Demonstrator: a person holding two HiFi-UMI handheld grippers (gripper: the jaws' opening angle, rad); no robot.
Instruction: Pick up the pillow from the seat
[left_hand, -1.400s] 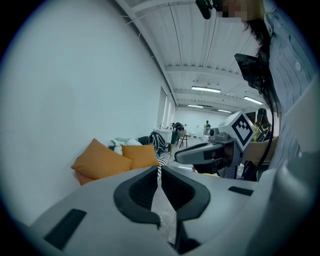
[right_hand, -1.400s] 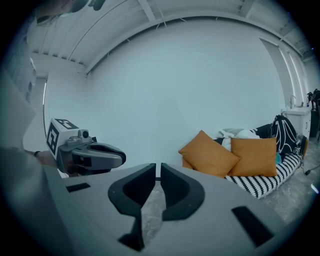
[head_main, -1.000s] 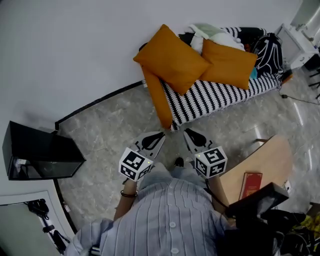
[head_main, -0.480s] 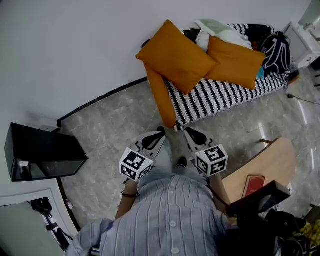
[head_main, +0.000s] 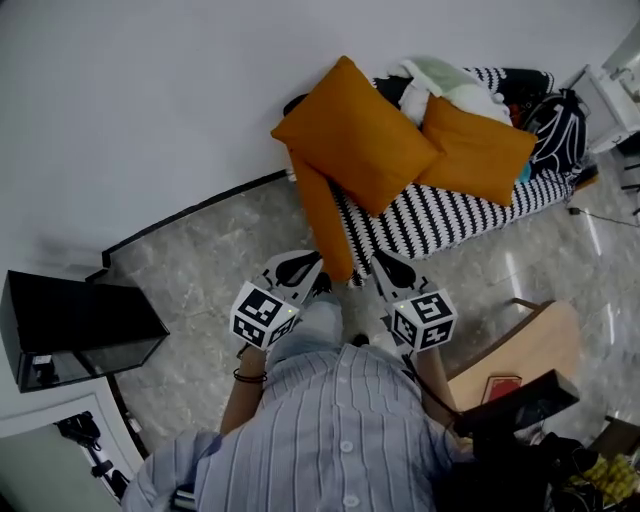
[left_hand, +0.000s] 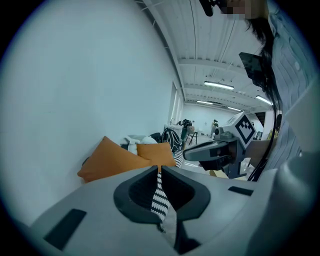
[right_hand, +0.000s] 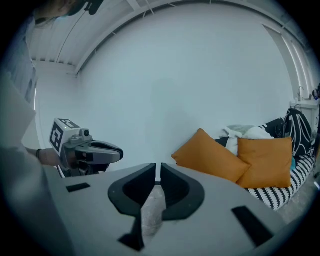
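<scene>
A large orange pillow (head_main: 358, 134) leans at the left end of a black-and-white striped seat (head_main: 450, 211). A second orange pillow (head_main: 479, 150) lies to its right, and a third, narrow one (head_main: 324, 214) hangs down the seat's left end. Both show in the left gripper view (left_hand: 107, 159) and the right gripper view (right_hand: 212, 156). My left gripper (head_main: 306, 263) and right gripper (head_main: 384, 265) are held side by side in front of the person's chest, short of the seat's near edge. Both are shut and hold nothing.
A black box (head_main: 75, 325) stands on the marble floor at the left by the white wall. White clothes (head_main: 445, 82) and a dark striped bag (head_main: 560, 125) lie on the seat's far end. A wooden table (head_main: 520, 345) with dark gear is at the lower right.
The view has drawn closer to the seat: pillows and seat appear larger and nearer the grippers. Both grippers stay shut and side by side.
</scene>
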